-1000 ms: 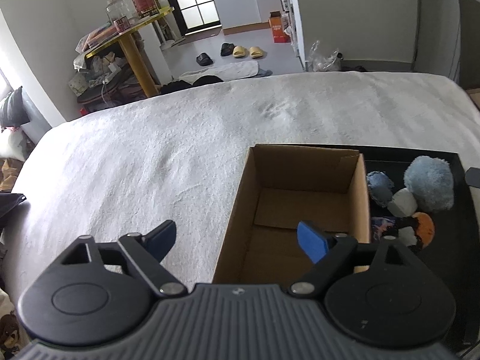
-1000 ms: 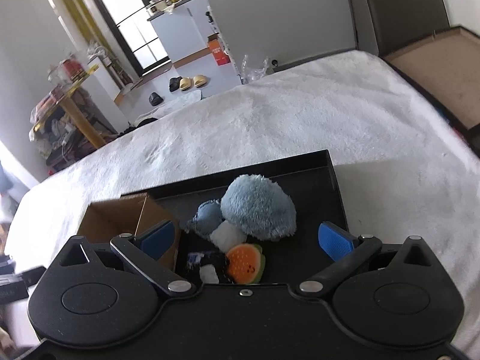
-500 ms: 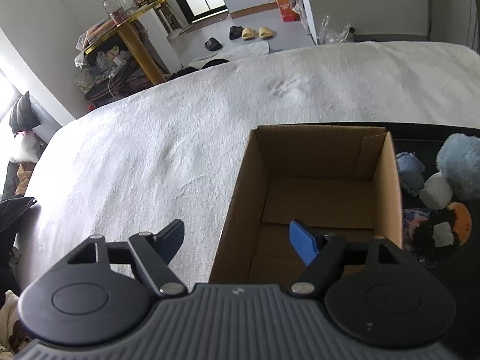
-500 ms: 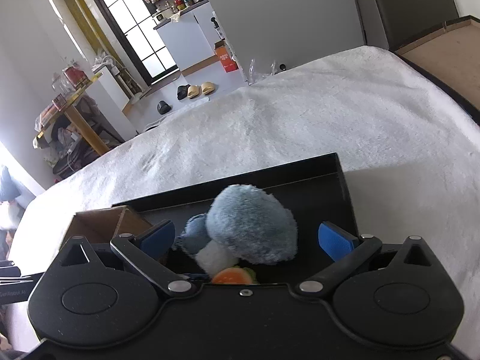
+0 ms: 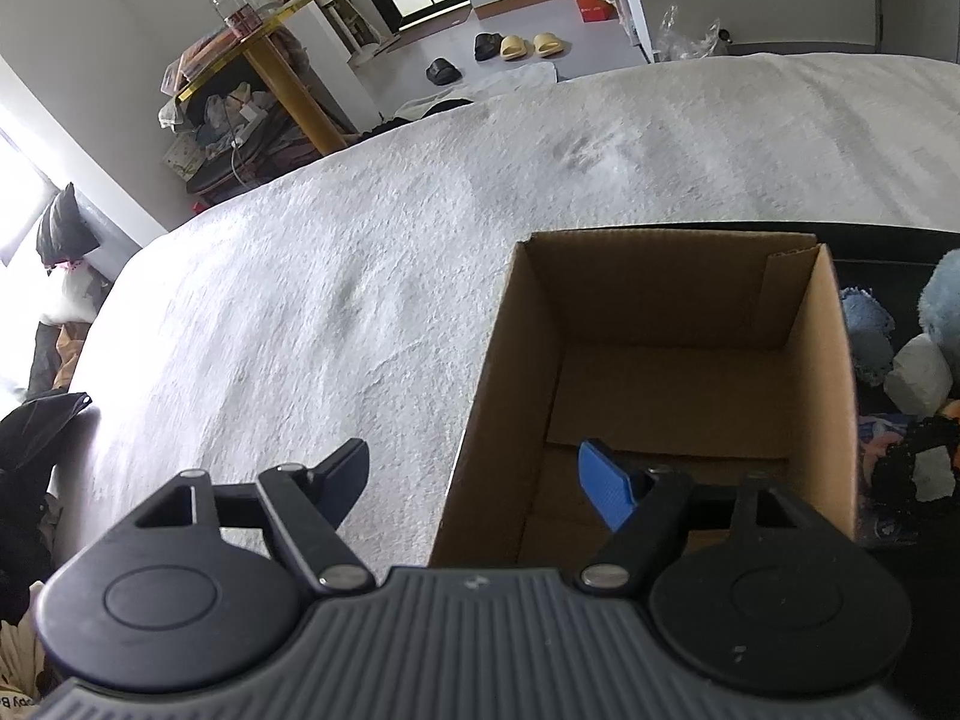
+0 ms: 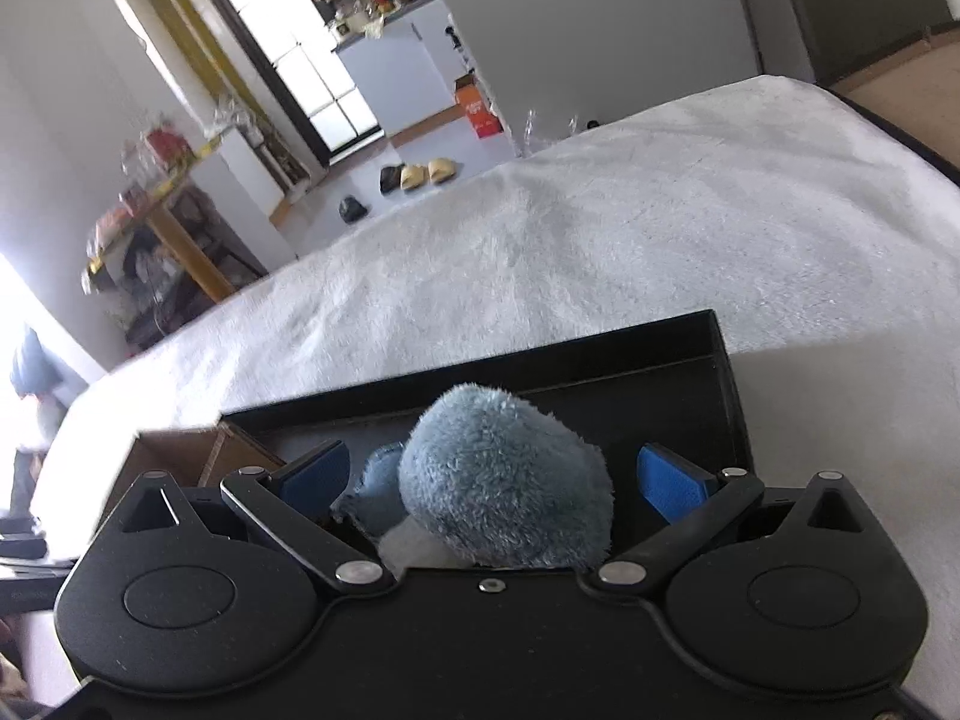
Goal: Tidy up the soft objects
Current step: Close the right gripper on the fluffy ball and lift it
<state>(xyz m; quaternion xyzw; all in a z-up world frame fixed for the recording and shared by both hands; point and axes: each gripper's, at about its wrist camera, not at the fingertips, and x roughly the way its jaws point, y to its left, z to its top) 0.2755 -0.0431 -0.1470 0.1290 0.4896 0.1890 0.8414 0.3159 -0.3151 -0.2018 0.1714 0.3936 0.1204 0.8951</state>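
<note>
Between the spread right tongs (image 6: pixel 492 474) sat a blue plush mushroom (image 6: pixel 504 480), seemingly unpinched; left tongs (image 5: pixel 474 480), just narrowed, straddled the cardboard box (image 5: pixel 672 360) wall, gripping nothing.

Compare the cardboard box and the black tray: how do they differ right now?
The cardboard box is brown, tall-walled and holds nothing visible; the black tray has a low rim and holds the plush toys, including the big blue plush. The box shows folded flaps; the tray looks rigid. Both are open-topped and sit side by side on the white blanket.
</note>
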